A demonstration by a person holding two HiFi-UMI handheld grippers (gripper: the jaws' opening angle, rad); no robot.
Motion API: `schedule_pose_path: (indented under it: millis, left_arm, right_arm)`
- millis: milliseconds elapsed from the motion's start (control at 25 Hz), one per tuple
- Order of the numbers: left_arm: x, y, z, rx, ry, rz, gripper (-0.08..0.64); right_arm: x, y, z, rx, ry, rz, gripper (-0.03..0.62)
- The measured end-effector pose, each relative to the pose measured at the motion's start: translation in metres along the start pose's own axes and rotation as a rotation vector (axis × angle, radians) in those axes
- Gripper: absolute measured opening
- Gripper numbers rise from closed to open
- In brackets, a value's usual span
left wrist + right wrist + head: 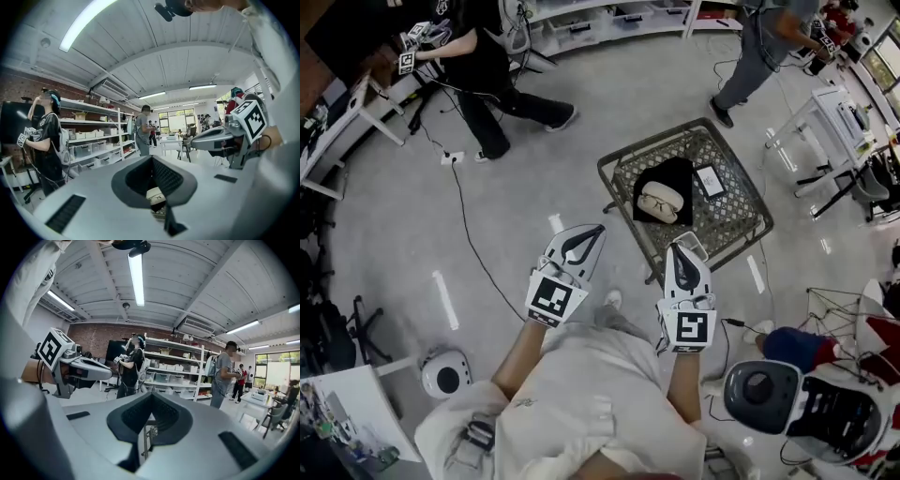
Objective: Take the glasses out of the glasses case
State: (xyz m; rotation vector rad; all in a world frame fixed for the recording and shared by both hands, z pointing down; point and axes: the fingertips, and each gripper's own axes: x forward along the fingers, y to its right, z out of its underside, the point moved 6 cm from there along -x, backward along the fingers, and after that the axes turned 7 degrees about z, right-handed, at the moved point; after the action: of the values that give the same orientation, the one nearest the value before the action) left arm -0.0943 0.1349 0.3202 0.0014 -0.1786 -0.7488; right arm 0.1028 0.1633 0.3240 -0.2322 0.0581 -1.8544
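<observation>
A cream glasses case point(662, 201) lies open on a black cloth point(678, 178) on top of a wire-mesh table point(741, 223) in the head view; something pale rests inside it, too small to make out. My left gripper point(594, 232) hangs left of the table's near corner, shut and empty. Just over the table's near edge my right gripper point(691, 246) is also shut with nothing in it. Neither gripper touches the case. Through the left gripper's jaw notch a bit of the case point(154, 193) shows.
A small black-framed card point(710, 181) lies on the mesh right of the cloth. On the floor are a black cable point(469, 234), a round white device point(445, 373) and a grey round seat point(758, 393). Two people stand at the back; white tables point(839, 117) stand right.
</observation>
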Motion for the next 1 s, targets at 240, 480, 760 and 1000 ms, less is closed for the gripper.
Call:
schedule_pose_path:
  millis: [240,480,760,1000]
  left_arm:
    - [0.034,-0.02,-0.012,-0.002,-0.012,-0.051,0.012]
    - [0.062,-0.028,-0.018,-0.012,-0.019,-0.072,0.012]
    - [0.083,-0.048,-0.013,-0.016,-0.014,-0.05,0.012]
    - [0.113,-0.077,-0.003,-0.036,-0.003,0.033,0.012]
  right_arm:
    - [0.045,0.033,-0.003,0.0,0.003,-0.039,0.006]
    - [0.066,0.059,-0.007,0.009,0.007,-0.047,0.006]
    - [0.091,0.063,0.0,0.018,-0.001,-0.034,0.006]
    - [0.113,0.064,0.003,0.009,-0.047,0.054,0.006]
